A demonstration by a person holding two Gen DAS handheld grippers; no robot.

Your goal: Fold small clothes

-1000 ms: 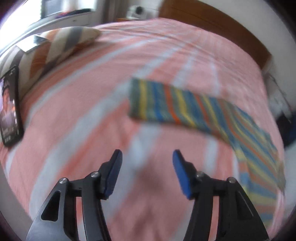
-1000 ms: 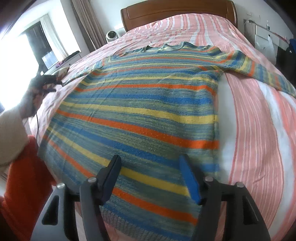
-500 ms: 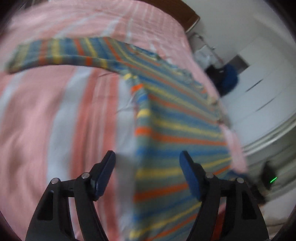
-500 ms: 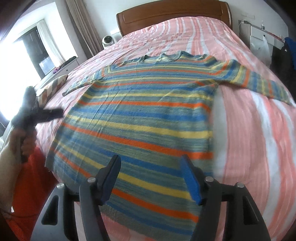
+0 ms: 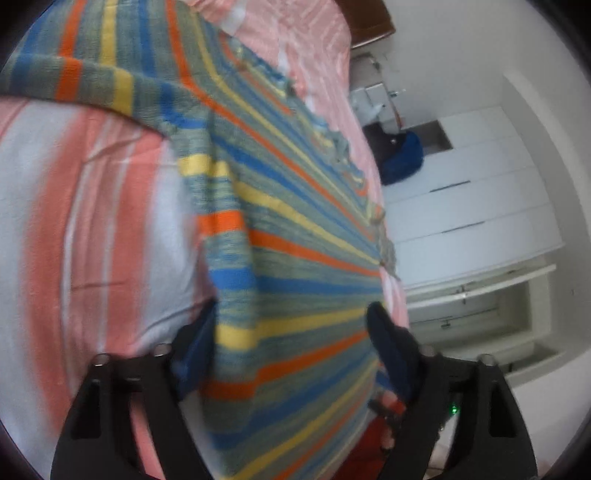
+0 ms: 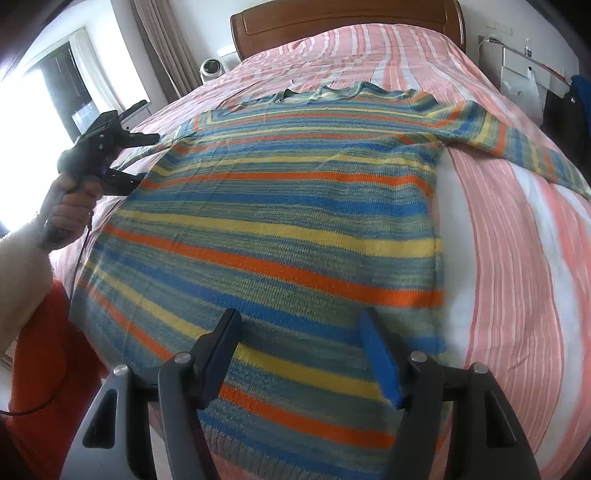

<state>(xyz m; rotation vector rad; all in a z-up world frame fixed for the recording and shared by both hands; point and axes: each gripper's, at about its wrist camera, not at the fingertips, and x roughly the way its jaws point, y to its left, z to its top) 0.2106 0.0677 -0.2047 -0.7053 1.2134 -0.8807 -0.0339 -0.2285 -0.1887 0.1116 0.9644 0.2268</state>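
A knitted sweater (image 6: 288, 206) with blue, yellow, orange and grey-green stripes lies flat on the pink-and-white striped bed (image 6: 517, 258), neck toward the headboard and sleeves spread. My right gripper (image 6: 301, 358) hovers open over the hem near the sweater's right side, with nothing pinched. My left gripper (image 6: 142, 160) is at the sweater's left edge below the sleeve, held by a hand (image 6: 70, 206). In the left wrist view the left gripper (image 5: 291, 343) has its jaws opening wide. They straddle the sweater (image 5: 295, 258) side edge, and the pads are not pressing it.
A wooden headboard (image 6: 343, 22) stands at the far end, with a small white camera (image 6: 211, 68) beside it. A bright window (image 6: 44, 110) is on the left. White wardrobe doors (image 5: 480, 203) and a blue bag (image 5: 402, 155) are past the bed's far side. Orange cloth (image 6: 44, 350) shows at the near left.
My left gripper has swung from the left sleeve round to the sweater's side edge, moved closer, and its jaws have widened. The right gripper has stayed over the hem.
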